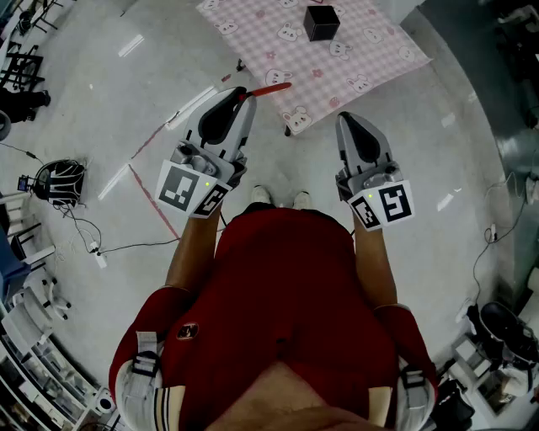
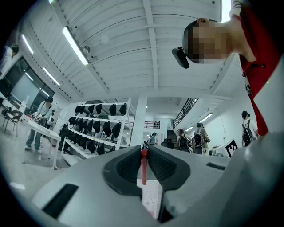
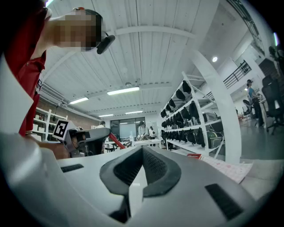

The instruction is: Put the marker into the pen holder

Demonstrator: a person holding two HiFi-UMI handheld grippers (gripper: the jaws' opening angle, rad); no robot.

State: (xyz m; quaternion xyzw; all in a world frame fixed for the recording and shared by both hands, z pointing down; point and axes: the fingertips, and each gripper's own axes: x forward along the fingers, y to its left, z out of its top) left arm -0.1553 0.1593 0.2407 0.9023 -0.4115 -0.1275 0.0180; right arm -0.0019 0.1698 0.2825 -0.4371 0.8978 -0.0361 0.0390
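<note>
A red marker (image 1: 269, 88) sticks out to the right from the tips of my left gripper (image 1: 240, 91), which is shut on it. In the left gripper view the marker (image 2: 143, 166) stands upright, pinched between the dark pads of that gripper (image 2: 144, 149). The pen holder (image 1: 322, 23), a small black cube-shaped cup, stands on a pink checked cloth (image 1: 278, 38) ahead of both grippers. My right gripper (image 1: 347, 118) is shut with nothing in it, level with the left one and short of the cloth's near edge. The right gripper view shows its jaws (image 3: 142, 149) closed, with the left gripper (image 3: 88, 134) and marker (image 3: 116, 142) off to the left.
The cloth covers a low table whose near corner (image 1: 290, 126) lies between the grippers. Cables and a black device (image 1: 59, 181) lie on the pale floor at left. More gear (image 1: 505, 328) crowds the lower right. Shelving racks (image 2: 95, 133) and people stand farther off.
</note>
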